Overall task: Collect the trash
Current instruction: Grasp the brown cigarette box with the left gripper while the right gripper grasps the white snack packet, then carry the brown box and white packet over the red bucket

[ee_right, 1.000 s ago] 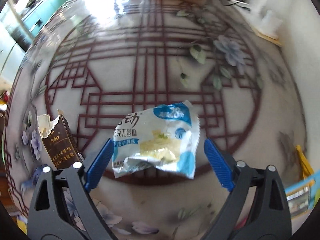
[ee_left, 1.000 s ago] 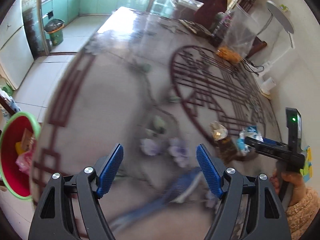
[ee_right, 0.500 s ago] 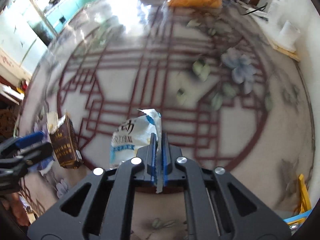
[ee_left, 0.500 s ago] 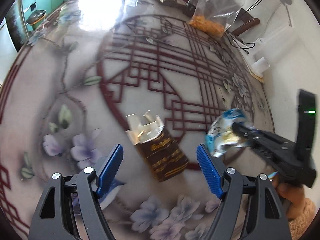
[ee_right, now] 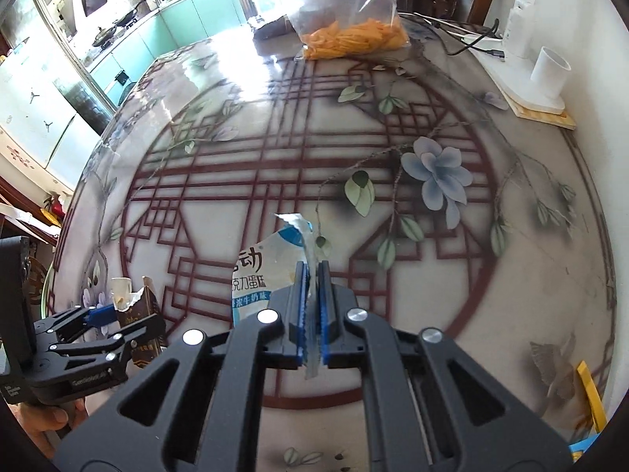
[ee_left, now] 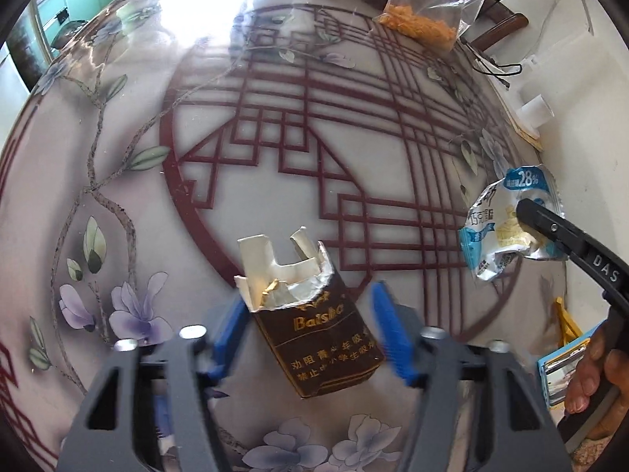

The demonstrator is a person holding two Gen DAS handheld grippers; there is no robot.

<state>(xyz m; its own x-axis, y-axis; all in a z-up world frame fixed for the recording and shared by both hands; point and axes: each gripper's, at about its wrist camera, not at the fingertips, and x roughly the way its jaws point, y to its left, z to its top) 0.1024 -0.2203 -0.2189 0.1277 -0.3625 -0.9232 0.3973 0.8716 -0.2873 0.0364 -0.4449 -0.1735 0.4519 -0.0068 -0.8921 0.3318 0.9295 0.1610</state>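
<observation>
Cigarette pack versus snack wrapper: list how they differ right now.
The cigarette pack is a dark brown box with a torn-open top; the snack wrapper is a crumpled blue-and-white film. The pack lies on the table between the closing left gripper pads, not yet pinched; the wrapper is clamped in the shut right gripper. Both look like opened packaging, trash.

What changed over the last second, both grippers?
The right gripper shut its jaws on the blue-and-white wrapper, which lay between them open, and raised it off the table. The left gripper swung over from the table's edge to straddle the brown cigarette pack; its jaws are closing. The pack and the orange snack bag stayed put.
</observation>
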